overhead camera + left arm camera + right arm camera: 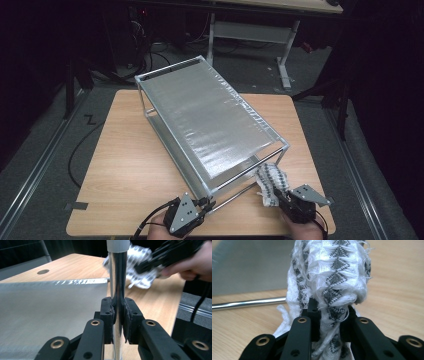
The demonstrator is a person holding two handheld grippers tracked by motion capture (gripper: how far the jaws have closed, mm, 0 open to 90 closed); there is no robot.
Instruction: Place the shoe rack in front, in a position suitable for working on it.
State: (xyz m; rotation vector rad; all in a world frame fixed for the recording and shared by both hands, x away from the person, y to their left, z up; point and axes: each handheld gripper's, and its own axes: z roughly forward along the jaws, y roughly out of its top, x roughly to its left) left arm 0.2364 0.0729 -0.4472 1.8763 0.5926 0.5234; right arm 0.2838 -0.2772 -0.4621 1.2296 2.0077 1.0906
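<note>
Nearest us, our left gripper [119, 315] has its black jaws closed tight on the shiny chrome corner post [117, 280] of the tilted silver wire-frame rack [210, 117], at the rack's near corner on the light wooden table [125, 165]. Just to the right, our right gripper [329, 312] pinches a bunched white cloth with grey woven zigzag pattern [334, 272], held just beside the rack's lower chrome rail [247, 303] near the table's front edge.

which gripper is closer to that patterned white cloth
Right. The right gripper is clamped on the cloth, bunched between its jaws. The left gripper grips the rack's metal post, apart from the cloth.
</note>
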